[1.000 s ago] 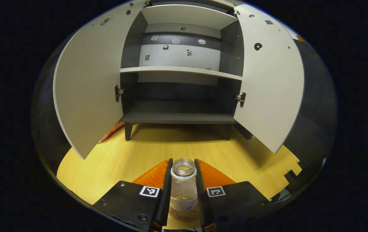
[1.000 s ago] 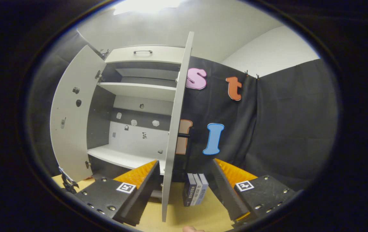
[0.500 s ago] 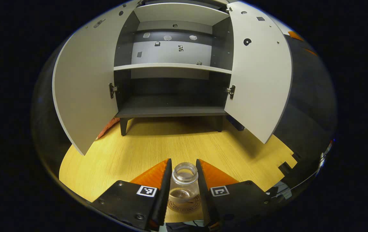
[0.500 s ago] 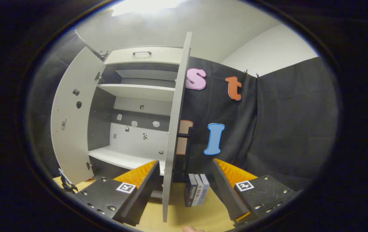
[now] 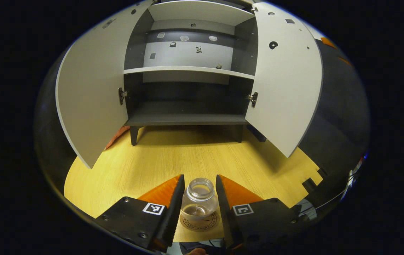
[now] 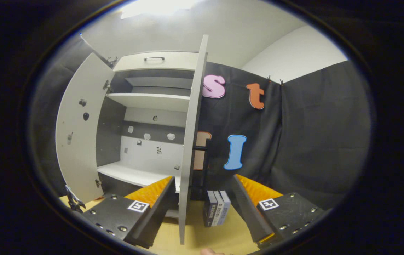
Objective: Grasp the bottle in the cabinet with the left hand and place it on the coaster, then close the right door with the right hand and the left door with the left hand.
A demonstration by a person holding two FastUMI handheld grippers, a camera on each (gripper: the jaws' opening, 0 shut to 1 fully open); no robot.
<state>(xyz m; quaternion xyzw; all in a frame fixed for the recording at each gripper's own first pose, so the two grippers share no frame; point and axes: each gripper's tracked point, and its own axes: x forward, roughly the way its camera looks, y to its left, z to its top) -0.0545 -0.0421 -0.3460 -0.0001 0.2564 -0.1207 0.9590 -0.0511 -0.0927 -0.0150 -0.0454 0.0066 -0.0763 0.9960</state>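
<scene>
Standing on coaster (image 5: 200, 222), bottle (image 5: 199, 200) is flanked by left tool (image 5: 199, 212), fingers parted, contact not discernible. Placing step judged finished. Right tool (image 6: 202, 212) held wide astride right door (image 6: 189, 148) edge; push on door called for next.

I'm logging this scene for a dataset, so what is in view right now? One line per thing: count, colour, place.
bottle: 1, clear glass, no cap, standing on the coaster between the left fingers.
coaster: 1, tan with a dark printed ring, on the table's near edge.
cabinet: 1, dark inside, pale shelves, at the back of the table.
doors: 2, light grey, both open.
table: 1, light wood.
books: 3, dark to bluish spines, upright beyond the right door.
left gripper: 1, fingers slightly apart beside the bottle.
right gripper: 1, fingers apart, straddling the right door's edge.
</scene>
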